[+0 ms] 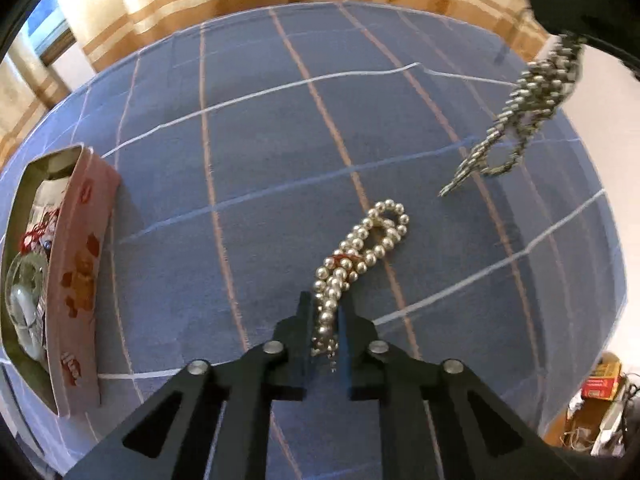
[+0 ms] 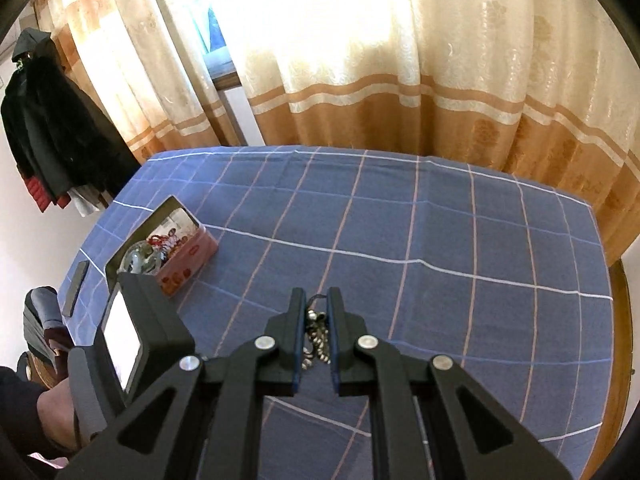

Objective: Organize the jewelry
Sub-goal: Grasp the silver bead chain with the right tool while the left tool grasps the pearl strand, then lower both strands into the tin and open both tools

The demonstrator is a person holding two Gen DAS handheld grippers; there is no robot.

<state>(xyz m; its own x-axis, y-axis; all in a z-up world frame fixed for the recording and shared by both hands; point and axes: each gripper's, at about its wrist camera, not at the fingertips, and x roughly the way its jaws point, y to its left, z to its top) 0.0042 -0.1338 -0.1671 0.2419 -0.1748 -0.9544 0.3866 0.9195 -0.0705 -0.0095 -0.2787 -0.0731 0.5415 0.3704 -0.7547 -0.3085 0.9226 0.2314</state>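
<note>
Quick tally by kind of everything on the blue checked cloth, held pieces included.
White pearl bead strings: 1
Silver metal chains: 1
Pink open tin boxes: 1
Dark flat phone-like slabs: 1
Total: 4

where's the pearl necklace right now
In the left wrist view the pearl necklace lies mid-frame on the blue checked cloth, its near end pinched in the left claw.
</note>
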